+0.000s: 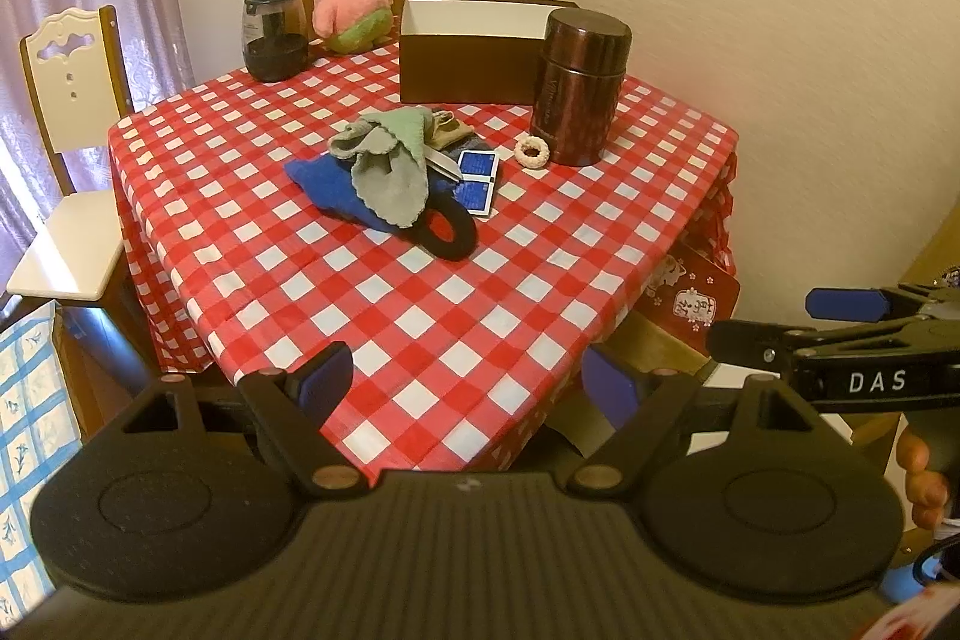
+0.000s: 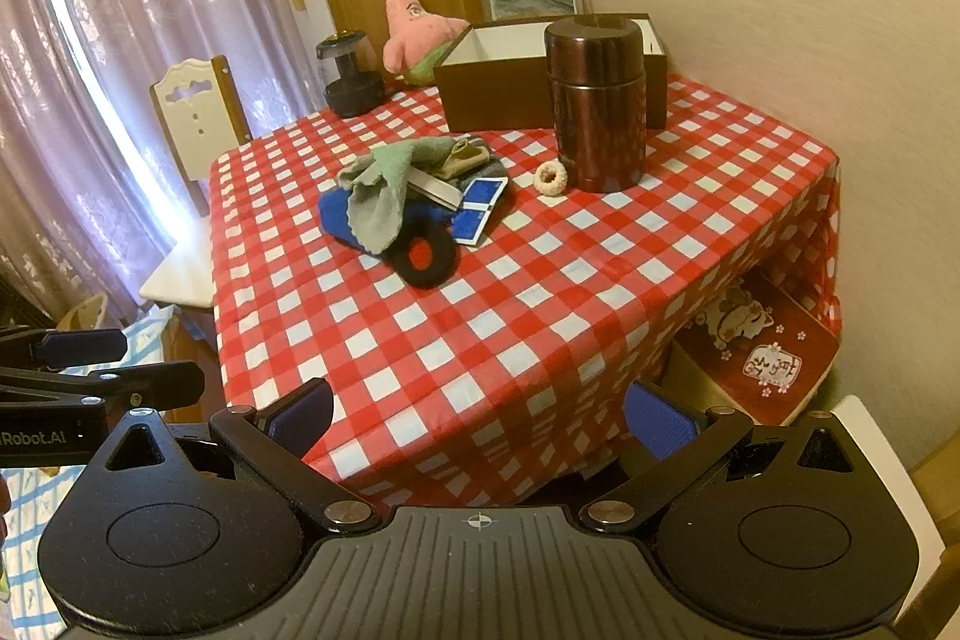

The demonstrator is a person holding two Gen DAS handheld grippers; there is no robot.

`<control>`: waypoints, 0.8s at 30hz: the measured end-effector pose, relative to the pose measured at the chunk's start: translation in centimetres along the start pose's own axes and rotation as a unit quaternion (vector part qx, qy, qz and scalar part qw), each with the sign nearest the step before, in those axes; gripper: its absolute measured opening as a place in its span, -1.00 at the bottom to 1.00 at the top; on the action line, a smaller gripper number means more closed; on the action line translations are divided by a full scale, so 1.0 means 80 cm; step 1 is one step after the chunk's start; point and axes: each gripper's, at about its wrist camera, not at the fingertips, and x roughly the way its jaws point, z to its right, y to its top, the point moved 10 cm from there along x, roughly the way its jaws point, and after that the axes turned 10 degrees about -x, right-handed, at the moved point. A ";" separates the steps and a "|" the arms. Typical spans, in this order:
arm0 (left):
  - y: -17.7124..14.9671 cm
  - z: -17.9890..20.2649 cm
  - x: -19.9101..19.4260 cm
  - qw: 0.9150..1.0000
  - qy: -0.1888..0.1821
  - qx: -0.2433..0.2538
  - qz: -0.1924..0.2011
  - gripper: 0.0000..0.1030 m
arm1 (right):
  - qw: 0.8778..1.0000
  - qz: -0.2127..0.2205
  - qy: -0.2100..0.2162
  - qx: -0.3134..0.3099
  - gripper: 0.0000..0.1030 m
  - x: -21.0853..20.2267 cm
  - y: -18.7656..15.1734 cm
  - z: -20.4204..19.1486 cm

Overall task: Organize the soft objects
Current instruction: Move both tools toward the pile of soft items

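Note:
A pile of soft things lies mid-table: a grey-green cloth (image 1: 390,160) (image 2: 378,196) over a blue cloth (image 1: 336,190) (image 2: 339,217), a black ring-shaped piece (image 1: 447,229) (image 2: 423,253), and a beige scrunchie (image 1: 531,152) (image 2: 551,178). A pink plush star (image 1: 345,1) (image 2: 414,28) sits at the back. An open brown box (image 1: 474,46) (image 2: 510,82) stands behind the pile. My left gripper (image 1: 465,382) and right gripper (image 2: 480,418) are both open and empty, held off the table's near corner.
A brown metal canister (image 1: 579,88) (image 2: 597,100) stands by the scrunchie. A dark glass jar (image 1: 273,34) (image 2: 351,73) is at the back left. Blue cards (image 1: 477,175) and a flat metal item lie in the pile. A white chair (image 1: 66,148) stands left.

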 end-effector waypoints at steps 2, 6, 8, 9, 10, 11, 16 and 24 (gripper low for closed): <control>0.000 0.000 0.000 1.000 0.000 0.000 0.000 0.60 | 1.000 0.000 0.000 0.000 1.00 0.002 0.001 0.000; 0.000 0.000 0.001 1.000 0.000 0.000 -0.001 0.60 | 1.000 0.000 0.000 0.001 1.00 0.006 0.003 0.000; 0.000 0.000 0.000 1.000 0.000 0.000 0.000 0.60 | 1.000 0.001 0.000 0.001 1.00 0.008 0.004 0.000; 0.000 0.000 0.000 1.000 0.000 0.001 0.000 0.60 | 1.000 0.001 0.000 0.001 1.00 0.009 0.004 0.000; 0.000 0.000 0.001 1.000 0.001 0.001 -0.001 0.60 | 1.000 0.001 0.001 0.002 1.00 0.010 0.004 0.000; 0.001 -0.001 0.001 1.000 0.001 0.001 -0.001 0.60 | 1.000 0.002 0.001 0.002 1.00 0.011 0.005 0.000; 0.020 -0.021 0.013 1.000 0.000 0.008 0.001 0.60 | 1.000 0.019 0.002 0.012 1.00 0.013 0.006 0.004; 0.030 -0.053 0.043 1.000 -0.005 0.025 -0.008 0.60 | 0.998 0.044 0.005 0.043 0.99 0.041 0.011 0.004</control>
